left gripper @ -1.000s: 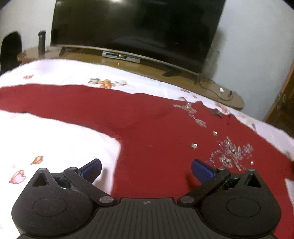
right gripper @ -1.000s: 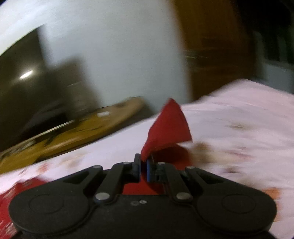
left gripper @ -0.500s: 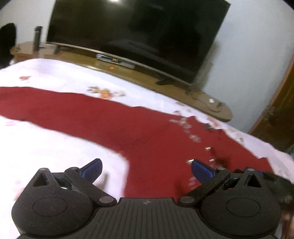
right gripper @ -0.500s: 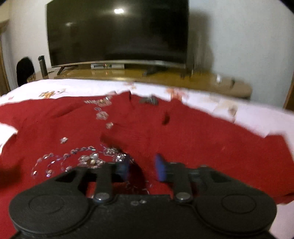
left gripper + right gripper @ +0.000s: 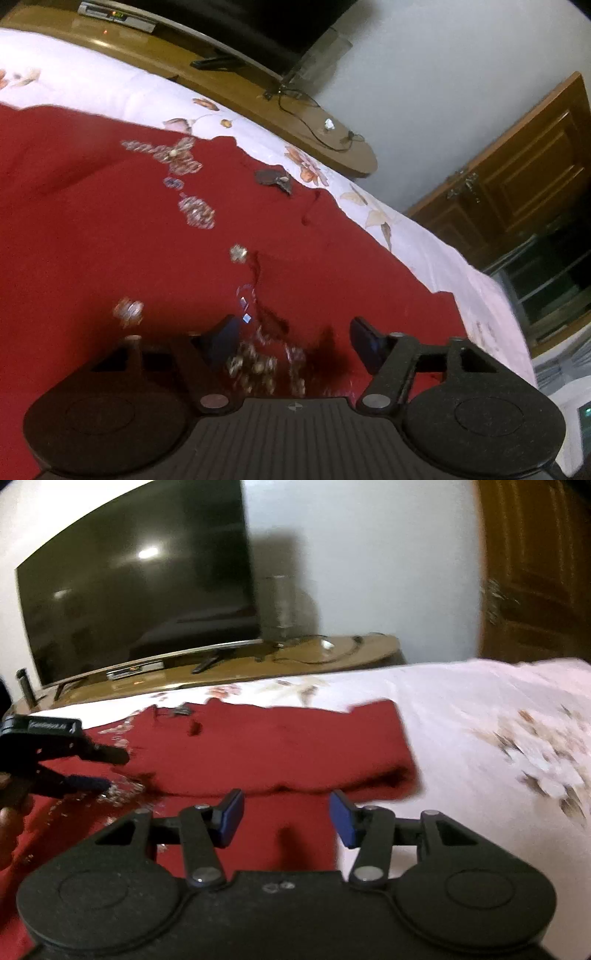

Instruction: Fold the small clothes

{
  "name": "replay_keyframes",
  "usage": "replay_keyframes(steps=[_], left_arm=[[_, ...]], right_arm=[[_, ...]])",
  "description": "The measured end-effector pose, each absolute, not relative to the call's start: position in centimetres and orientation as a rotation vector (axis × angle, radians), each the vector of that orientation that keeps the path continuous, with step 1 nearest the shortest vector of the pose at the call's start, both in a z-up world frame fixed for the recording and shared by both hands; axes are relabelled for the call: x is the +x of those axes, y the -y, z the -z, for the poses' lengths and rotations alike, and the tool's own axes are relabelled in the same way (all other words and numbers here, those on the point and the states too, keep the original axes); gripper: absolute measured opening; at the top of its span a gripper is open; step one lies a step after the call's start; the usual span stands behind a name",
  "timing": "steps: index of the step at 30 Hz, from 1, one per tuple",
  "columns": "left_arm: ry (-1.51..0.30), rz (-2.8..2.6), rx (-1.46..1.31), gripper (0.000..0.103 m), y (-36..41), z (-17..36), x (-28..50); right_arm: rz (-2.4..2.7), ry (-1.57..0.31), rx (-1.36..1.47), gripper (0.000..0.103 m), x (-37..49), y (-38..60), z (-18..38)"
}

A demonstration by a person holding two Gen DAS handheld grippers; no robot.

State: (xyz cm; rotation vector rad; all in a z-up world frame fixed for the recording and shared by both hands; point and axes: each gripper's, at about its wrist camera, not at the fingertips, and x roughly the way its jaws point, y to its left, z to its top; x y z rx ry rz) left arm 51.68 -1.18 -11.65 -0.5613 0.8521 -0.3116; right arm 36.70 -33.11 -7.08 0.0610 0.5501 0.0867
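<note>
Red sequinned garment (image 5: 280,746) lies flat on the floral sheet (image 5: 480,709), one sleeve folded inward.

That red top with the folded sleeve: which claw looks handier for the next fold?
Probably the left claw: its jaws straddle the red top at the folded sleeve's edge, having just been closing. The right claw hangs open, nothing gripped.

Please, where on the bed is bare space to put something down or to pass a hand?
Free: the white floral sheet right of the red garment, and the strip between it and the wooden TV stand. Crowded: the sequinned left part, where the left gripper is.
</note>
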Motion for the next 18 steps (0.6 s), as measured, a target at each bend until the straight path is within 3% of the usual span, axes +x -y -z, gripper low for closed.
replay_keyframes(steps=[1, 2, 3, 11, 18], left_arm=[[-0.866, 0.304, -0.549, 0.029, 1.5, 11.8, 52.0], [-0.877, 0.29, -0.528, 0.007, 1.8, 12.0, 52.3], [-0.875, 0.284, -0.508, 0.003, 1.9, 12.0, 52.4], [-0.71, 0.328, -0.448, 0.003, -3.2, 6.6, 50.5], [-0.761, 0.234, -0.449, 0.003, -9.9, 8.4, 49.7]], right_arm=[[-0.075, -0.554, 0.073, 0.05, 36.2, 33.9, 7.3], [-0.062, -0.557, 0.085, 0.05, 35.8, 34.4, 7.5], [-0.053, -0.561, 0.095, 0.05, 35.4, 34.8, 7.7], [-0.016, -0.59, 0.191, 0.05, 36.6, 37.1, 8.6], [-0.045, -0.66, 0.289, 0.05, 42.2, 36.9, 10.6]])
